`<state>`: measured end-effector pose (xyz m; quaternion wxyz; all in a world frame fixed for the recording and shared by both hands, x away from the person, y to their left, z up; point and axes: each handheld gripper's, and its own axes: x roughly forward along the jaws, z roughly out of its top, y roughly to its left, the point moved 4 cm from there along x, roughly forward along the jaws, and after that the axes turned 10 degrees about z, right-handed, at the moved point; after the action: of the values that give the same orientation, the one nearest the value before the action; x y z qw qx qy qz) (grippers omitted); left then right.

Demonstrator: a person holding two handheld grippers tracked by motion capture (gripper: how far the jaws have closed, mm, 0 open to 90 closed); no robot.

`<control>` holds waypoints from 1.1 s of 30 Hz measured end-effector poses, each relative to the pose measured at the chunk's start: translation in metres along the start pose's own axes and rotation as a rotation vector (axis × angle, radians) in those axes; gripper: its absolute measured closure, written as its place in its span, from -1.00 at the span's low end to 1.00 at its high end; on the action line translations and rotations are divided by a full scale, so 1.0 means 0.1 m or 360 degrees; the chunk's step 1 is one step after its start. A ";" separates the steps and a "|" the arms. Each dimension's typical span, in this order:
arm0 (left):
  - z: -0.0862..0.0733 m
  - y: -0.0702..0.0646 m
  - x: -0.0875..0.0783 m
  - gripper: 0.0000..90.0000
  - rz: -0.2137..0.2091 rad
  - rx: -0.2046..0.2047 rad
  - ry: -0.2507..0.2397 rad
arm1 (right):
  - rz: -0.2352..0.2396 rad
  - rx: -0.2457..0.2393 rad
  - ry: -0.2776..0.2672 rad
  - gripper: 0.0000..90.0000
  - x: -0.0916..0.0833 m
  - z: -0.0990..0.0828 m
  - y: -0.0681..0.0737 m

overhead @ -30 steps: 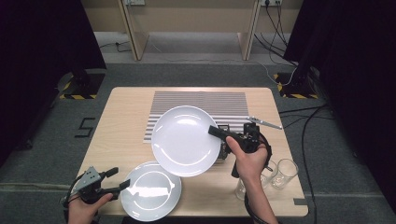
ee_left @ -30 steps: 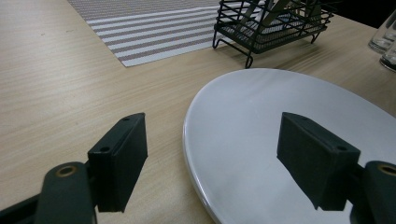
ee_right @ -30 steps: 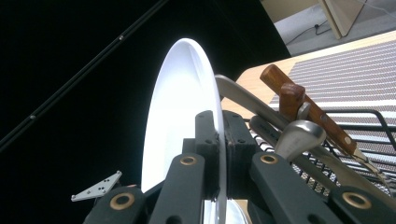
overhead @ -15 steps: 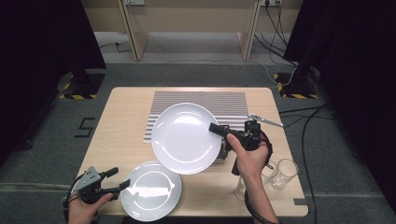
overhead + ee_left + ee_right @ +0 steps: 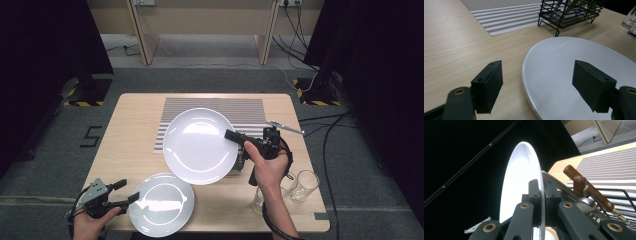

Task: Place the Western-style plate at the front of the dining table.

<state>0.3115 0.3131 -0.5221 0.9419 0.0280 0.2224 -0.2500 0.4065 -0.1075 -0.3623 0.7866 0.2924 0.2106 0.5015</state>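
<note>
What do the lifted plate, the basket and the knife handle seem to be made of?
Lifted plate, clamped in the right tool: probably glazed ceramic, white and glossy with highlights. Basket: black coated wire, thin open bars. Knife handle: seemingly varnished wood, reddish brown with rivets.

We count two white plates: one large plate (image 5: pixel 197 145) and one smaller plate (image 5: pixel 161 204). We see two clear drinking glasses (image 5: pixel 304 185), standing close together near the right edge of the table. There is one striped placemat (image 5: pixel 215 107) and one black wire basket (image 5: pixel 570 12). Inside this basket we can count one knife with a wooden handle (image 5: pixel 587 188) and one metal spoon (image 5: pixel 586 205); more cutlery may be there, but we cannot tell. There is one wooden table (image 5: pixel 130 130) and two black grippers, the left one (image 5: pixel 131 192) and the right one (image 5: pixel 231 136).
</note>
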 end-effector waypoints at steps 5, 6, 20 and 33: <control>0.00 0.00 0.00 -0.46 0.0001 -0.0003 -0.0001 | 0.0002 0.0001 0.0004 0.93 0.01 0.02 0.01; 0.00 0.00 0.00 -0.46 0.0001 -0.0001 -0.0002 | 0.0004 0.0006 0.0000 0.93 0.01 0.02 0.01; 0.00 0.00 0.00 -0.46 0.0002 -0.0001 0.0001 | 0.0005 -0.0001 -0.0017 0.93 0.01 0.09 0.02; 0.00 0.00 0.00 -0.46 0.0005 0.0000 0.0001 | 0.0005 0.0002 -0.0014 0.93 0.02 0.14 0.02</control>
<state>0.3114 0.3135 -0.5219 0.9423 0.0284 0.2228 -0.2485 0.4150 -0.1090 -0.3509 0.7865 0.2954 0.2072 0.5012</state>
